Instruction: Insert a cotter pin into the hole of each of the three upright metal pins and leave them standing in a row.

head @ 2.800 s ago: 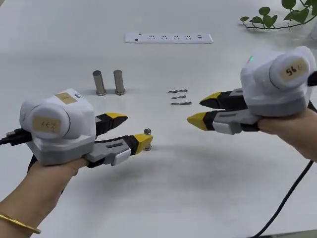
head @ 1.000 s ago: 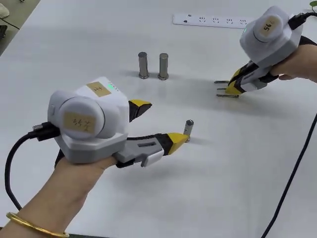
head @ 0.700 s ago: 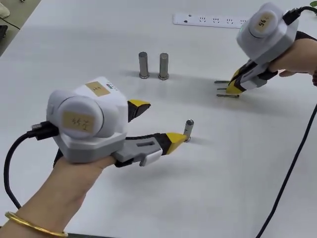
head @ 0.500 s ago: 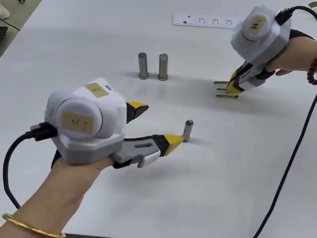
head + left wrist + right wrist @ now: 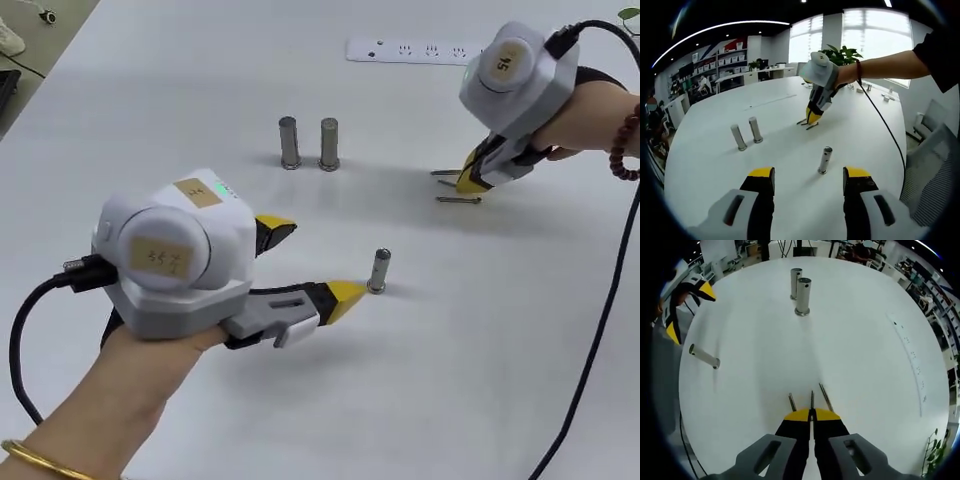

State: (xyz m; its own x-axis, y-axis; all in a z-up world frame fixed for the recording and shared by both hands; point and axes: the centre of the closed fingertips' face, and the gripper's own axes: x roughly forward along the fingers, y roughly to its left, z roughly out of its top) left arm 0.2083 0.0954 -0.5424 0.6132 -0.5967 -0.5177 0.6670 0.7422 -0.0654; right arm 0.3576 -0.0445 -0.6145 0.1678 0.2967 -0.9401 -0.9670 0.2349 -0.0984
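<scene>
The right gripper (image 5: 811, 412) pinches a cotter pin; the left gripper (image 5: 810, 173) hangs open.
Right fingers (image 5: 800, 416) are closed on the middle cotter pin (image 5: 811, 399) of three lying on the desk (image 5: 450, 350), far right. Left fingers (image 5: 761, 173) gape wide and empty, just short of the near upright metal pin (image 5: 379, 270); two other metal pins (image 5: 289, 143) (image 5: 329, 144) stand farther left.

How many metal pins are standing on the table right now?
3. Two stand side by side farther back: the left metal pin and the right metal pin. The third metal pin stands alone, nearer, just beyond the left claw. None seems hidden.
</scene>
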